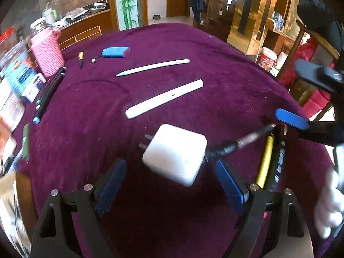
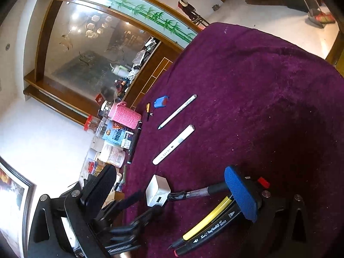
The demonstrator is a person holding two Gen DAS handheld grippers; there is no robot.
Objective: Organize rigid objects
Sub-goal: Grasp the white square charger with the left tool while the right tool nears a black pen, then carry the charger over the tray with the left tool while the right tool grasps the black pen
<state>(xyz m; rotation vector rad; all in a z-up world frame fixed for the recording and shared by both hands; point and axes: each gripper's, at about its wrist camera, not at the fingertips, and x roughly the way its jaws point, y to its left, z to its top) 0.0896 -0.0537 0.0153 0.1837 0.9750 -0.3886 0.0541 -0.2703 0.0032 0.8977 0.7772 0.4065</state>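
Now the step in hand looks like the pick-up of the white charger [image 1: 175,153], which lies on the purple surface [image 1: 225,68] toward its near edge, prongs pointing to the left edge. The left tongs [image 1: 169,185] hang just above it, spread wide and empty, a blue pad on either side but neither pressing. Next they likely need to drop lower, straddle the block squarely and close.

The right tongs [image 2: 169,193] are released too, holding nothing; their blue pad [image 2: 240,193] sits over a black pen [image 2: 193,193] whose tip touches the charger, just beside a yellow pen [image 2: 208,219] and a black marker [image 2: 215,232]. Whether the pad touches them I cannot tell.
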